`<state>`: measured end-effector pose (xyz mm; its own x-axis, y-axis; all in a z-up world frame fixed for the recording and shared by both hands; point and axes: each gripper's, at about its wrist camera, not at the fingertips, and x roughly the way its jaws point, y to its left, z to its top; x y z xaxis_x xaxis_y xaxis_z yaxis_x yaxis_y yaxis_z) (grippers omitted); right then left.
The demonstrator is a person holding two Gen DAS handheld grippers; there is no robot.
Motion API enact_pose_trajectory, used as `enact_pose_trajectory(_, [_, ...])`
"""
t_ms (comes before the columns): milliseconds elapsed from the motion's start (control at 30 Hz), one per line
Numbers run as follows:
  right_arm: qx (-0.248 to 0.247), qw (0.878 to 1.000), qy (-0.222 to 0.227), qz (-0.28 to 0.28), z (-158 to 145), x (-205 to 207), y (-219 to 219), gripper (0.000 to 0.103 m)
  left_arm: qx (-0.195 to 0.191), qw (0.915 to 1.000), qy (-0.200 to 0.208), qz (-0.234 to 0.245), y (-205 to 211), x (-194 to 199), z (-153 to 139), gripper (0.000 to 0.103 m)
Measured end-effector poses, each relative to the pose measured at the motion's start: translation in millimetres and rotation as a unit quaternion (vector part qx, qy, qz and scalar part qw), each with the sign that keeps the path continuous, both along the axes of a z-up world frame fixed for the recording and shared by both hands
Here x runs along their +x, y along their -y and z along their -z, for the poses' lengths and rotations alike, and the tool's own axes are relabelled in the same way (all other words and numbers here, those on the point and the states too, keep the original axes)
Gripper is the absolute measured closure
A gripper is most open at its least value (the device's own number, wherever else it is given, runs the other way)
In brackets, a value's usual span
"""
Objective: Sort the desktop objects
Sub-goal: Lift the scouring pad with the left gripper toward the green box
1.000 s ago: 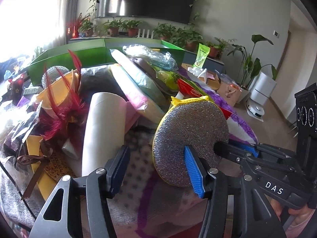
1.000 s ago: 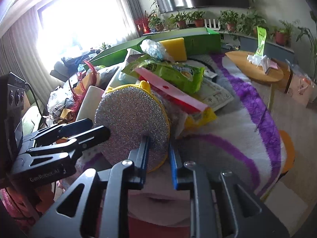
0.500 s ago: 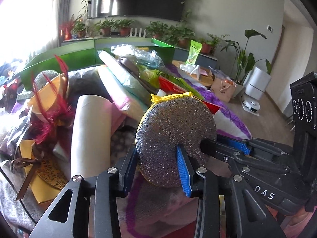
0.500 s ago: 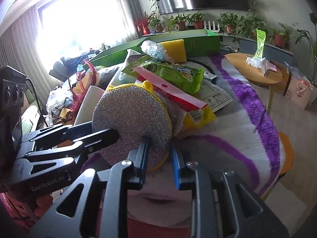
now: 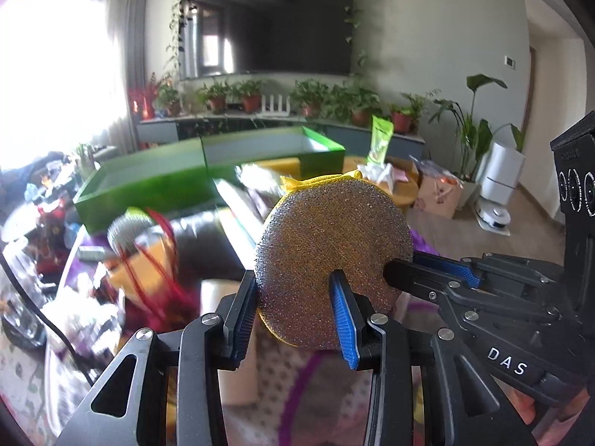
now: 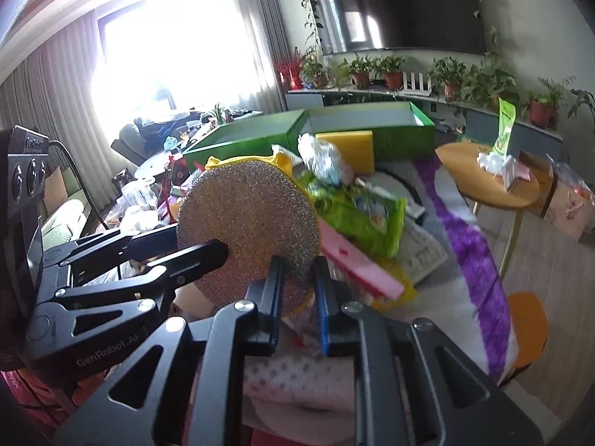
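Together gripping one round silver scouring pad (image 5: 334, 245), lifted above the cluttered bench (image 6: 457, 260).
Left gripper (image 5: 293, 308) with fingers (image 5: 344, 319) narrowed onto the pad's lower edge; right gripper (image 6: 299, 297) with fingers (image 6: 322, 297) closing, nearly shut, pinching the same pad's rim from the other side. Behind and below: green box (image 5: 156, 182) open at the far end, snack bags (image 6: 364, 219) heaped just beside the pad, red feathers (image 5: 163, 286) lower left, blurred.
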<state>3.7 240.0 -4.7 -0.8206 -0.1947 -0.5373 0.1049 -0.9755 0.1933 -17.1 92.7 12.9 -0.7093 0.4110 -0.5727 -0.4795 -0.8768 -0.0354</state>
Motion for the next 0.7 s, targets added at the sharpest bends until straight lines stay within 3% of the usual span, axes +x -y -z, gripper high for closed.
enact_pose_trajectory(433, [0.01, 0.998, -0.053, -0.014, -50, -39, -6, 0.086, 0.0, 0.9976, -0.062, -0.031, -6, -36, -48, 0.064])
enact_pose_trajectory(700, [0.013, 0.998, -0.062, -0.018, -63, -68, -10, 0.086, 0.003, 0.9969, -0.067, -0.041, -8, -67, -59, 0.064])
